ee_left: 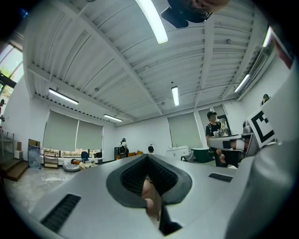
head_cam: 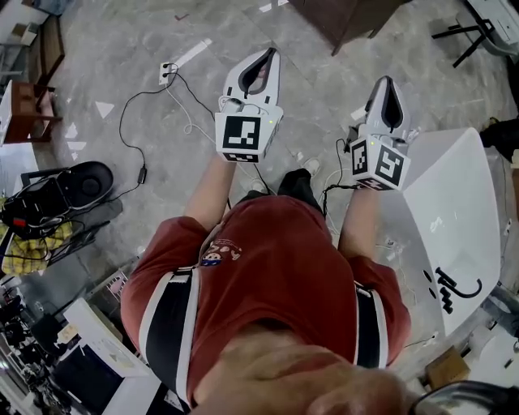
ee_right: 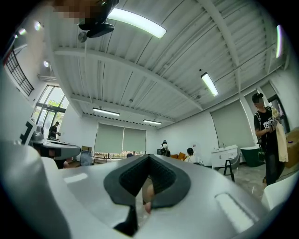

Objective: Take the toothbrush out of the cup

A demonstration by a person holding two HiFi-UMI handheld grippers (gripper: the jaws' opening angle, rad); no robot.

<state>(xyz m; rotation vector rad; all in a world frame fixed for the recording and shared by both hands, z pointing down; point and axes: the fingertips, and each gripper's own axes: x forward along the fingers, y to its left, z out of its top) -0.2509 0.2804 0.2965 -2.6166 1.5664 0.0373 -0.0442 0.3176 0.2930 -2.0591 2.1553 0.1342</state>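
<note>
Neither a cup nor a toothbrush shows in any view. I hold both grippers out level in front of my red shirt, above the grey stone floor. In the head view, my left gripper has its white jaws pressed together with nothing between them. To its right, my right gripper is shut the same way, near the corner of a white table. The left gripper view shows my left gripper with its dark pads closed against an open hall. The right gripper view shows my right gripper likewise.
Small black objects lie on the white table. On the floor are a power strip with cables, a black pedestal at the left and dark furniture ahead. A person stands at the hall's right, with others seated farther off.
</note>
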